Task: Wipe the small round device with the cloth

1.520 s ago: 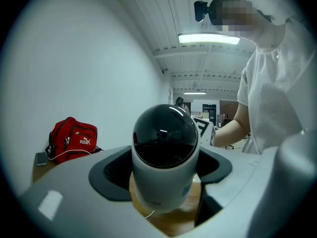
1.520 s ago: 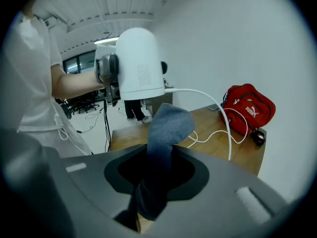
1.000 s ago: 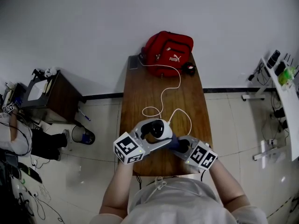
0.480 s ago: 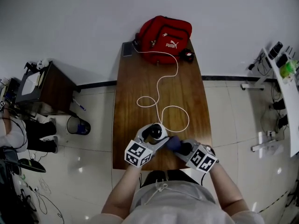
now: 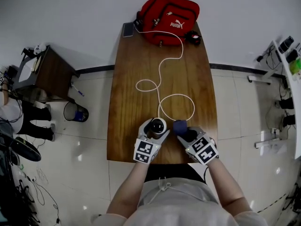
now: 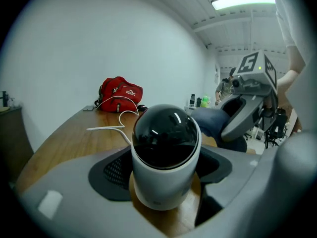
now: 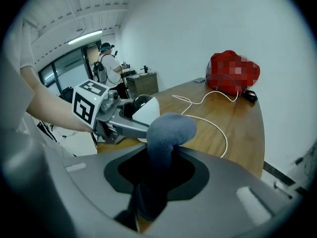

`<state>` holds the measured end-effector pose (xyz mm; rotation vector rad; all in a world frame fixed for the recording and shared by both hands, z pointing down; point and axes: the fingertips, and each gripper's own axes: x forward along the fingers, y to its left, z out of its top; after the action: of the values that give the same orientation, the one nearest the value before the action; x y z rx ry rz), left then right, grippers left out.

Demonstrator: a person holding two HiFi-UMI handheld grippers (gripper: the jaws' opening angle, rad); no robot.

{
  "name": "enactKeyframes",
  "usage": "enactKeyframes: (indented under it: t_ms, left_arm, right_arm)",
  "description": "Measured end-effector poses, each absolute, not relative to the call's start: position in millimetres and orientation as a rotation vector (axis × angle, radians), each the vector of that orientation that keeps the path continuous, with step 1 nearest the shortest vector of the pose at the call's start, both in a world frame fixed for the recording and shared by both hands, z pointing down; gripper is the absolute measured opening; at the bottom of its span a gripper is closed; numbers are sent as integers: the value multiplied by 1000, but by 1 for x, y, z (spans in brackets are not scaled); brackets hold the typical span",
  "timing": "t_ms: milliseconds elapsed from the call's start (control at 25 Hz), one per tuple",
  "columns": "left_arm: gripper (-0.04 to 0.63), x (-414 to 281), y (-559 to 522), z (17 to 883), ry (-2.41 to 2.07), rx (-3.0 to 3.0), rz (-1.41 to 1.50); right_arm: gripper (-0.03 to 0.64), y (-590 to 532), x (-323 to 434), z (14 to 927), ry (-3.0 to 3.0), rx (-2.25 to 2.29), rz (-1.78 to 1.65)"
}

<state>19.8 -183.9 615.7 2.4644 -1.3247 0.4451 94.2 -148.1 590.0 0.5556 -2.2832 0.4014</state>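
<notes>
The left tongs (image 5: 156,128) are gripping the small round device (image 6: 166,155) by its white body, one pad on each side, with the black dome facing up. The device is sitting over the near end of the wooden counter (image 5: 136,84), close to the front edge. Whether it is resting on the wood or being held just above it cannot be told. The right tongs (image 5: 186,133) are clenching a dark blue cloth (image 7: 166,133), whose bunched end is sticking out past the jaw tips. The cloth is hanging just beside the device, on its right. Contact is not confirmed in any view.

Judgement on the step in hand: the wipe appears about to begin. The cloth end needs bringing onto the glossy dome and drawing round it with light pressure, so that only fabric, not the jaw tips, is meeting the surface. The left grip should be holding firm low on the body, leaving the dome clear. The white cable (image 5: 162,74) is running from the device up the counter toward the red bag (image 5: 169,13), so any turning of the device should be leaving it slack.

Writing: the bag is carrying white lettering that appears to read "PUMA". A faint mark low on the device's base is too small to read. The marker cubes are showing black-and-white square patterns only.
</notes>
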Motion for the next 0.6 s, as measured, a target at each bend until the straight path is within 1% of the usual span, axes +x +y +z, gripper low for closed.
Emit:
enactKeyframes:
  t_ms: [360, 600]
  left_arm:
    - [380, 23, -172, 629, -1397, 2461, 467]
    - [410, 8, -152, 590, -1347, 2445, 357]
  right_arm:
    - [109, -139, 99, 588, -2270, 589, 469]
    - [109, -127, 94, 580, -2235, 702, 538]
